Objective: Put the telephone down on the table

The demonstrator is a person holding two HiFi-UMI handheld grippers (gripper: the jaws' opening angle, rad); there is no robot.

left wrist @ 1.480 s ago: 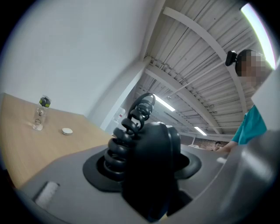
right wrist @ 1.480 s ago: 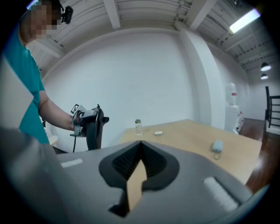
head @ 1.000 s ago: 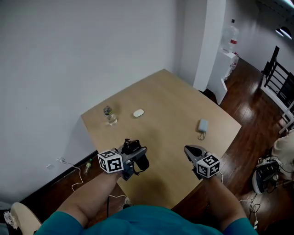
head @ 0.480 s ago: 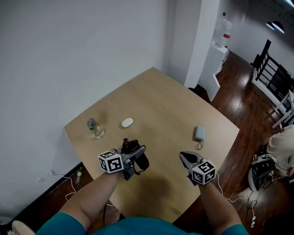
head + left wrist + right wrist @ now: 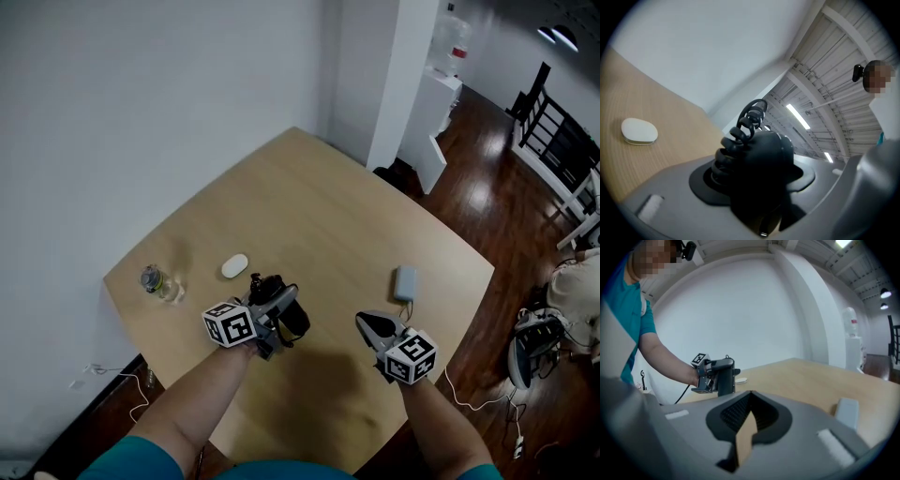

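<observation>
Left hand-held gripper [image 5: 270,298] is clamped on the black telephone [image 5: 761,157], held above the surface [image 5: 319,216]. The jaws cover most of the handset; one end and the coiled cord show. Right hand-held gripper [image 5: 370,324]: jaws together, empty. Small grey box [image 5: 405,281] just beyond it, too small to identify

telephone [image 5: 294,322] mostly hidden, bottle [image 5: 155,280] small, blurred

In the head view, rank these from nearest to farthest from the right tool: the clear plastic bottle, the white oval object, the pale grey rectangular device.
1. the pale grey rectangular device, just ahead of the right tool.
2. the white oval object, well left on the wooden table.
3. the clear plastic bottle, farthest left, near the edge.
</observation>
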